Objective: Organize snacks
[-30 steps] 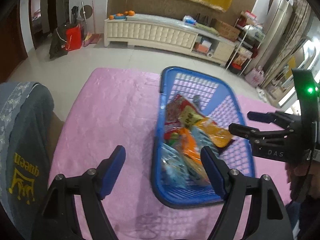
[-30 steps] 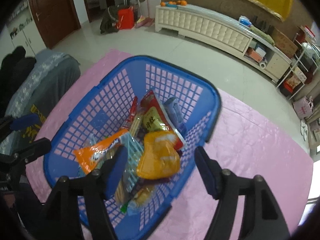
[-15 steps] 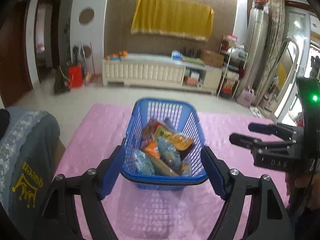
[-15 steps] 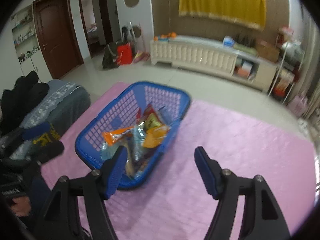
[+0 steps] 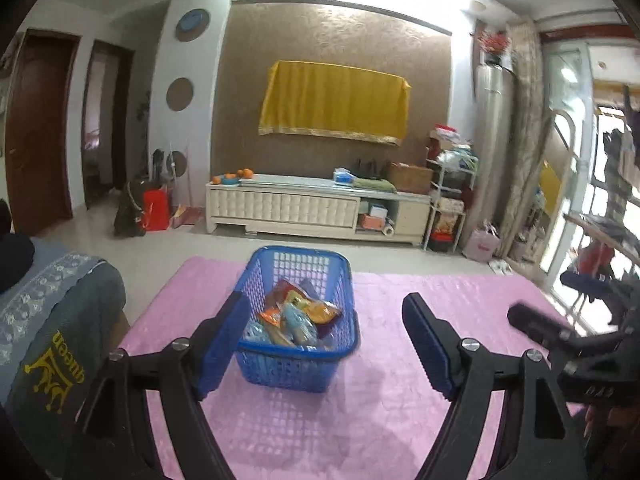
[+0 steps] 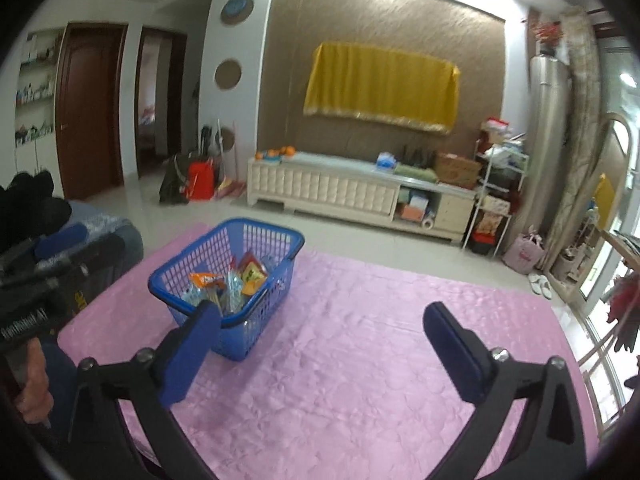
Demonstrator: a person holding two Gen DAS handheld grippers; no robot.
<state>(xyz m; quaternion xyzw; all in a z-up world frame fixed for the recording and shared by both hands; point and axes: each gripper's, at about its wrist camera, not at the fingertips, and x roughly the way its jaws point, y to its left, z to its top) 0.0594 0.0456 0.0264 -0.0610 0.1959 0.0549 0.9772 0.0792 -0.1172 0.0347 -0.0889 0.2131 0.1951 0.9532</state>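
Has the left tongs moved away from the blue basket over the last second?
Yes. The left tongs have pulled back and tilted up: the blue basket, on the pink mat, now looks smaller and farther, with the TV cabinet in full view.

On the grey fabric cover [image 5: 60, 320] at my left I read the word "queen" in yellow letters, turned sideways, beside a yellow crown emblem. On the black body of the left tool [image 6: 24, 324], seen from the right wrist camera, white lettering is printed, but it is too blurred for me to make out. The print on the snack packets [image 5: 296, 316] in the blue plastic basket [image 5: 280, 364] is too small to read.
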